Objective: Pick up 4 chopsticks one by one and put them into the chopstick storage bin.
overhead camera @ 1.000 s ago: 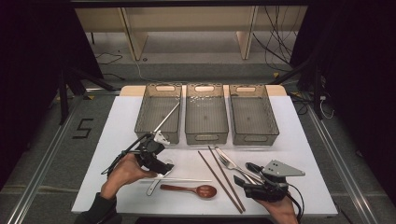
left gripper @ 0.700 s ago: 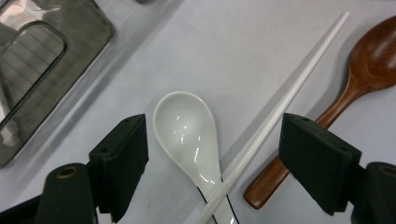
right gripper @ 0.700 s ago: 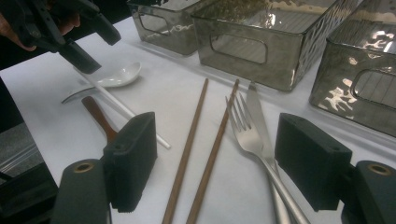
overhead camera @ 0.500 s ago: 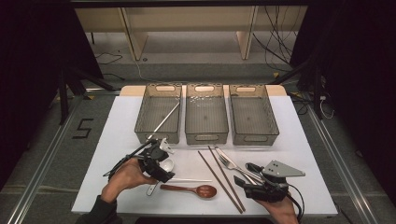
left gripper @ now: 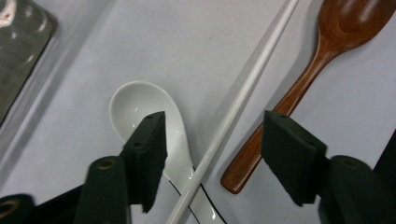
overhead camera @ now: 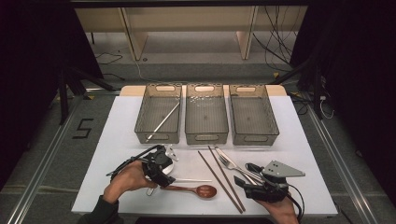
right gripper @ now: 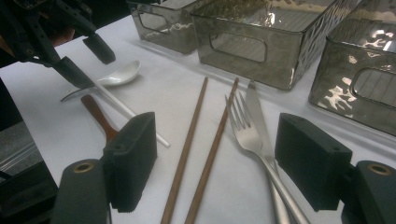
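My right gripper (overhead camera: pixel 243 183) sits low right in the high view, jaws wide open and empty, waiting by the fork (right gripper: pixel 247 130) and brown chopsticks (right gripper: pixel 198 149). My left gripper (left gripper: pixel 212 154) hangs over the white chopstick (left gripper: pixel 233 105), low in its own view. Its jaws have just been closing, with the stick between them, but the pads are not on it yet. The white spoon (left gripper: pixel 140 105) and wooden spoon (left gripper: pixel 327 42) lie beside it. Farther up, three bins (overhead camera: pixel 206 119) wait for sorting; the left one has a stick inside. A "5" (overhead camera: pixel 83 128) marks the floor.
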Available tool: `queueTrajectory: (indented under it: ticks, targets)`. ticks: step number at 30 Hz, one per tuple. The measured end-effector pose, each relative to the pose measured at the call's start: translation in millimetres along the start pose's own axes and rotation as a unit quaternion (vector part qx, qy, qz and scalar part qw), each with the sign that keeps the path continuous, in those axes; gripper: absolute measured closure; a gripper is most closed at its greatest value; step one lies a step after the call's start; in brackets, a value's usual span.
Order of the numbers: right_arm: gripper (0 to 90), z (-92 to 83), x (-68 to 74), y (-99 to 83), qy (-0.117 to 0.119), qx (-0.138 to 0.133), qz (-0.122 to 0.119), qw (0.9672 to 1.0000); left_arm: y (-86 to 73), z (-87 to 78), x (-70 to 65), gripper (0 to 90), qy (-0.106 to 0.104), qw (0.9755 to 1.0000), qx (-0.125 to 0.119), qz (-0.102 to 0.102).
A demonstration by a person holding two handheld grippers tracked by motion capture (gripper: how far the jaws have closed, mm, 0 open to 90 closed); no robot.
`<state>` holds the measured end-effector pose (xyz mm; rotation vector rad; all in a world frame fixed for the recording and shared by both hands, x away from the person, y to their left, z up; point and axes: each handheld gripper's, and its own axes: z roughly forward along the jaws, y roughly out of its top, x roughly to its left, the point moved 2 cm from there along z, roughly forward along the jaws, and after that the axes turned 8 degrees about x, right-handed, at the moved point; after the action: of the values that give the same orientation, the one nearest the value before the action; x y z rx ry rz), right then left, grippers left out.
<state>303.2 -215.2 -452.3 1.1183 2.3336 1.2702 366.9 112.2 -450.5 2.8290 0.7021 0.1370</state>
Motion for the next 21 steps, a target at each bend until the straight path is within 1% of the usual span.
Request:
queueTrajectory:
  ticks: [3,6,7,8,9,11,13,14,15,16,18,19,21]
  targets:
    - [30.3,0.1,0.1,0.0,0.000,0.000,0.000,1.0000,1.1,1.8,-0.9,49.8,0.004,0.9998,0.009,0.015]
    - [30.3,0.3,0.3,-0.3,0.001,0.003,-0.001,1.0000,1.9,2.8,-0.9,54.6,0.003,0.9998,0.013,0.016]
    - [30.3,0.6,0.7,-0.3,0.001,0.004,-0.001,1.0000,2.4,4.1,-1.5,56.1,-0.002,0.9997,0.014,0.020]
    - [30.3,0.6,0.7,-0.3,0.001,0.004,-0.001,1.0000,2.4,4.1,-1.5,57.3,-0.002,0.9997,0.014,0.020]
    - [30.3,0.6,0.8,-0.2,0.001,0.004,-0.001,1.0000,2.6,5.4,-1.3,58.7,-0.005,0.9995,0.018,0.026]
    - [30.3,0.7,0.7,-0.3,0.001,0.004,-0.001,1.0000,3.6,9.4,-1.9,60.4,-0.010,0.9991,0.025,0.032]
    - [30.3,0.8,0.5,-0.3,0.001,0.004,-0.001,1.0000,4.2,10.7,-2.0,62.9,-0.009,0.9990,0.027,0.034]
    - [30.4,0.8,0.6,-0.3,0.001,0.004,-0.001,1.0000,5.3,13.7,-2.5,63.9,-0.012,0.9986,0.032,0.039]
    - [30.3,0.9,0.7,-0.3,0.001,0.004,-0.001,1.0000,5.3,13.7,-2.5,64.7,-0.012,0.9986,0.032,0.039]
    - [30.3,1.0,0.7,-0.3,0.001,0.004,-0.002,1.0000,6.2,17.1,-3.5,65.7,-0.017,0.9985,0.033,0.041]
    - [30.3,1.1,0.7,-0.4,0.001,0.004,-0.001,1.0000,6.4,18.6,-3.7,66.8,-0.017,0.9984,0.034,0.042]
    - [30.3,1.0,0.7,-0.4,0.001,0.004,-0.001,1.0000,6.3,21.0,-2.4,67.7,-0.016,0.9976,0.044,0.051]
    - [30.3,1.0,0.7,-0.3,0.002,0.003,0.000,1.0000,6.2,23.2,-3.0,69.6,-0.017,0.9978,0.042,0.047]
